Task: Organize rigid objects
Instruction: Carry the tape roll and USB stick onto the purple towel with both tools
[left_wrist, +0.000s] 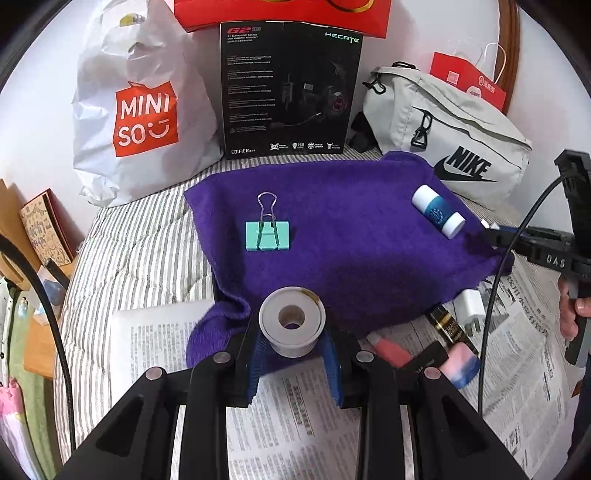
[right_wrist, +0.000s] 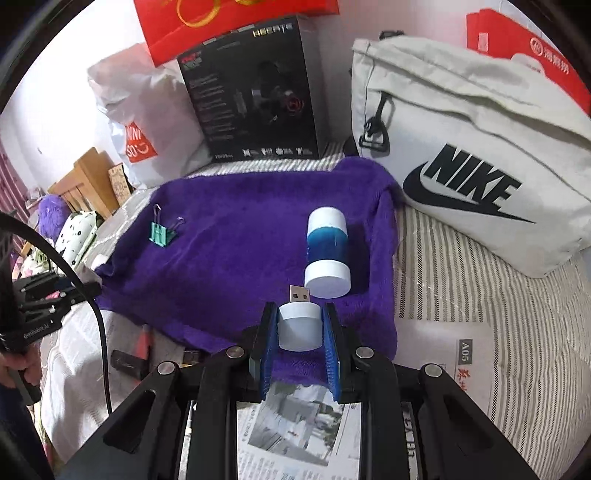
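A purple towel (left_wrist: 343, 229) (right_wrist: 236, 251) lies on the striped bed. On it are a teal binder clip (left_wrist: 267, 234) (right_wrist: 161, 230) and a blue and white cylinder (left_wrist: 438, 211) (right_wrist: 327, 254) lying on its side. My left gripper (left_wrist: 293, 332) is shut on a white tape roll (left_wrist: 292, 319) over the towel's near edge. My right gripper (right_wrist: 299, 325) is shut on a white USB plug light (right_wrist: 298, 325), just short of the cylinder. The right gripper also shows at the right edge of the left wrist view (left_wrist: 495, 232).
Newspapers (left_wrist: 295, 417) (right_wrist: 295, 435) lie under both grippers. Small items lie on the paper right of the left gripper: a white charger (left_wrist: 469, 306), a pink tube (left_wrist: 391, 350), a dark stick (left_wrist: 447, 328). A Miniso bag (left_wrist: 140, 110), black headset box (left_wrist: 288, 92) and Nike bag (left_wrist: 450, 136) (right_wrist: 469, 155) line the back.
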